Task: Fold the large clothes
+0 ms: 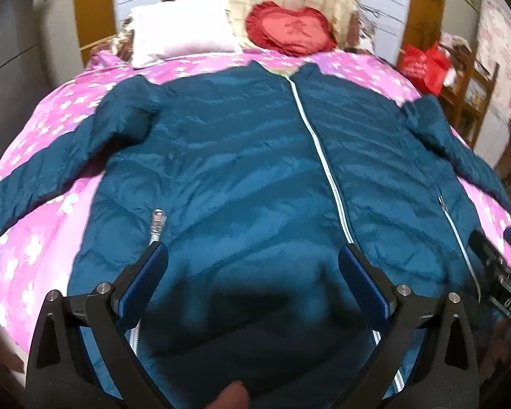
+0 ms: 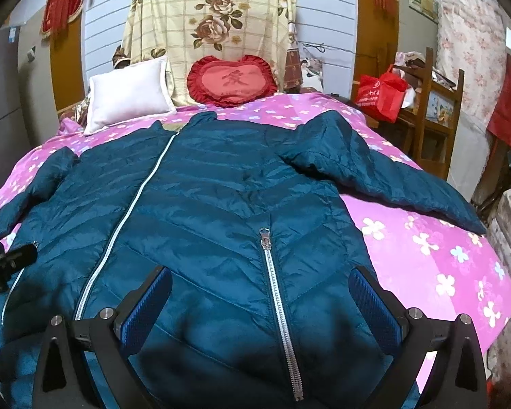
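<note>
A teal quilted jacket [image 2: 201,204] lies front-up, zipped, sleeves spread, across the pink floral bed [image 2: 426,255], laid flat for folding. The left tool [image 1: 253,259] and right tool [image 2: 260,284] hover wide apart over its hem, holding nothing.

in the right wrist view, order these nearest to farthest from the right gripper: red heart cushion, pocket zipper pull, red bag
1. pocket zipper pull, just ahead between the fingers
2. red heart cushion, bed's far end, centre
3. red bag, beyond the bed, right; close to the cushion's range
</note>
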